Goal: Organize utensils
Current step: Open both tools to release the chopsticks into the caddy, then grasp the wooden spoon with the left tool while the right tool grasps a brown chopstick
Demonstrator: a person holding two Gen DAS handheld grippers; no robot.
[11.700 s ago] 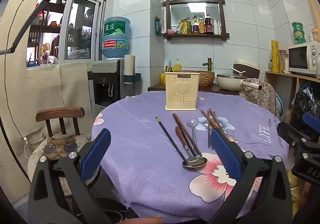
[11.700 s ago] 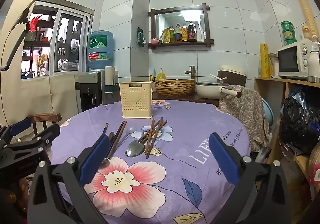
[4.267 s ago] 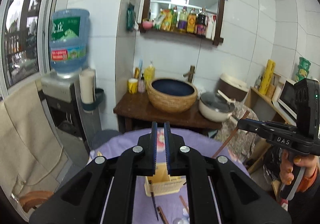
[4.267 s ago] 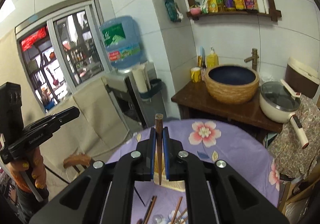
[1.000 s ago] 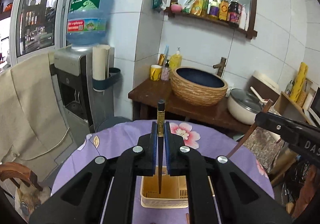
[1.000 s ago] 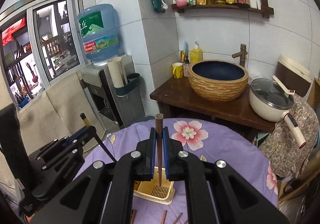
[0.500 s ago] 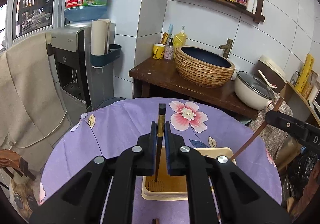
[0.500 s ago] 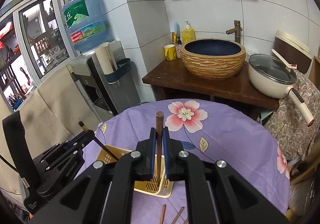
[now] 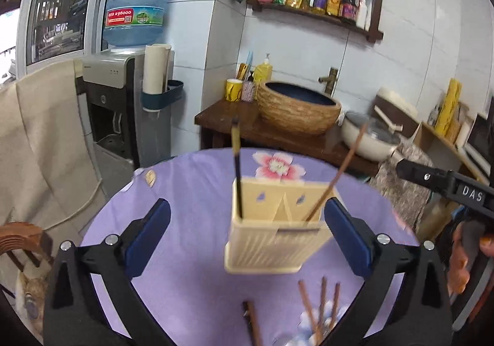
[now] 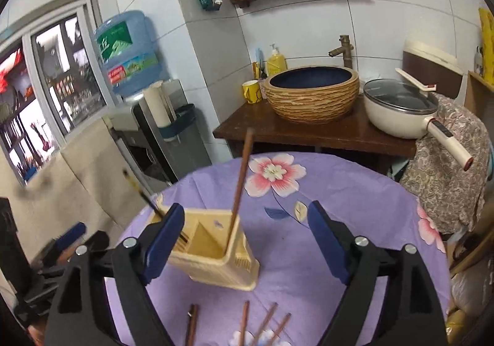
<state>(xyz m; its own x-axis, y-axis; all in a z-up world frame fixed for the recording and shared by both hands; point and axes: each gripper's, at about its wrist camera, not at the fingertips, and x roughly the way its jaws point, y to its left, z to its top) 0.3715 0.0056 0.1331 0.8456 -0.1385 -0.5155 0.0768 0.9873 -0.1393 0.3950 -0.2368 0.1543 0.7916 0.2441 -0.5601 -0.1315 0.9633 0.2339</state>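
Two chopsticks now stand in the cream holder (image 9: 271,231) on the purple table (image 9: 191,191): on the left, the dark chopstick (image 9: 237,173) stands nearly upright in the left compartment; on the right, the brown chopstick (image 9: 336,173) leans up and to the right out of the right one. Our left gripper (image 9: 247,231) has just been opening, its fingers (image 9: 148,231) now spread wide either side of the holder and pinching nothing. Our right gripper (image 10: 247,241) has likewise just been opening, fingers (image 10: 324,241) apart, the brown chopstick rising free between them. The remaining chopsticks (image 9: 321,305) lie flat on the cloth just in front of the holder, below both pairs of fingers, their long axes running roughly toward the holder. We judge them a shade right of centre, so either hand could reach down for them.
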